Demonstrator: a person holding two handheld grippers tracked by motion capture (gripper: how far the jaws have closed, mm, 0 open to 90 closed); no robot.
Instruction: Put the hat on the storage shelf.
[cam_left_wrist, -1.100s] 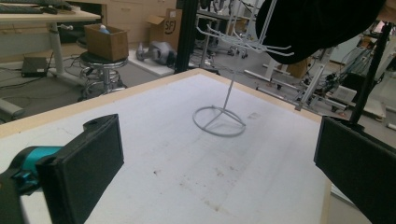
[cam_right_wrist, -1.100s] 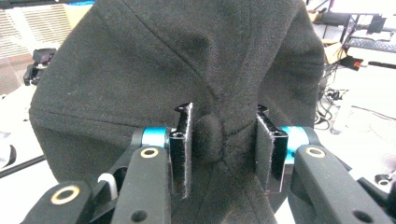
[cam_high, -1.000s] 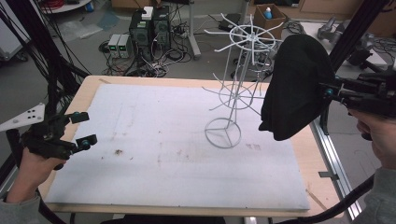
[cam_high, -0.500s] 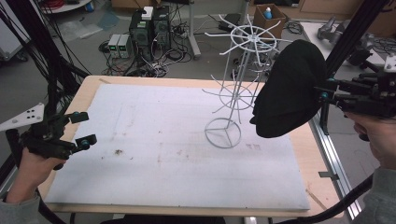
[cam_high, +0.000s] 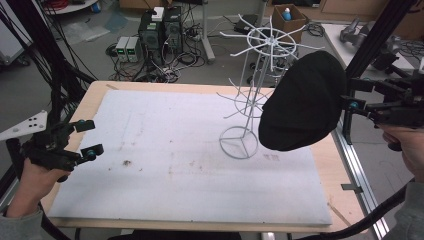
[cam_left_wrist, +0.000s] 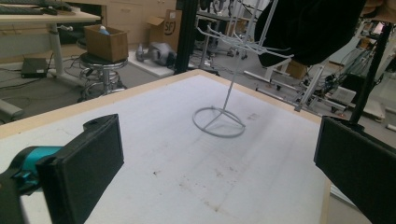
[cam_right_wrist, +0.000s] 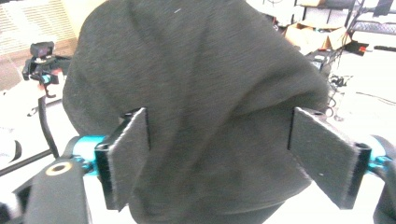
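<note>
A black hat (cam_high: 302, 102) hangs at the right side of a white wire rack (cam_high: 240, 142) that stands on the right half of the table. My right gripper (cam_high: 354, 95) is level at the hat's right edge. Its jaws have just been opening, and in the right gripper view the hat (cam_right_wrist: 196, 93) sits between the wide-apart pads (cam_right_wrist: 130, 149) without being pressed. At the table's left edge my left gripper (cam_high: 90, 136) stands open with nothing in it. The left gripper view looks across the mat to the rack (cam_left_wrist: 219, 122) and the hat (cam_left_wrist: 313, 25).
A white mat (cam_high: 165, 150) covers the wooden table. An aluminium rail (cam_high: 352, 160) and a black frame post (cam_high: 372, 45) run along the right side. Computers and cables (cam_high: 160, 30) lie on the floor beyond the far edge.
The right gripper's jaws have spread apart and let go of the hat. The hat has swung a little left toward the rack. The left gripper has not moved.
</note>
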